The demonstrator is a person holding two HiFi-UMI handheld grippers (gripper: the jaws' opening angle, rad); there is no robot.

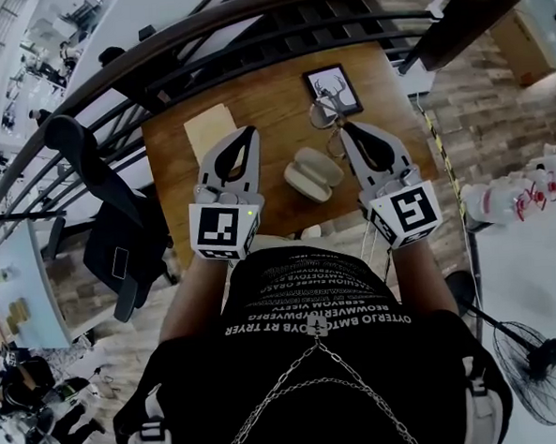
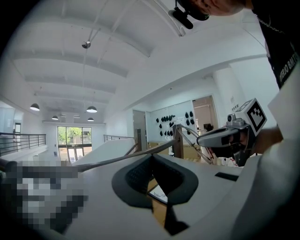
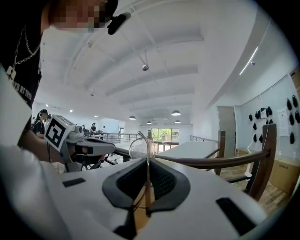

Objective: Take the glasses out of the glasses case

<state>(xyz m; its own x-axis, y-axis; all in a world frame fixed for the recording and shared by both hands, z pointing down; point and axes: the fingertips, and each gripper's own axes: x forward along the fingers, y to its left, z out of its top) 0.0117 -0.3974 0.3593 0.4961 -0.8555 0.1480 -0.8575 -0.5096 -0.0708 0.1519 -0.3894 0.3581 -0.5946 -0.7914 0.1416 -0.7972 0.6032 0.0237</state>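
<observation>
Only the head view shows the open, off-white oval glasses case (image 1: 313, 174) on the brown wooden table (image 1: 261, 95), with the thin wire-rimmed glasses (image 1: 326, 120) held clear at its 1 o'clock. The right gripper view shows the right gripper (image 3: 147, 161) clamped on their slim metal frame, one round clear lens upright. The left gripper (image 2: 151, 157) is closed on nothing.

glasses case (image 1: 314, 174) on table (image 1: 256, 96) | picture frame (image 1: 333, 89) behind it | glasses (image 1: 324, 115) between them
</observation>
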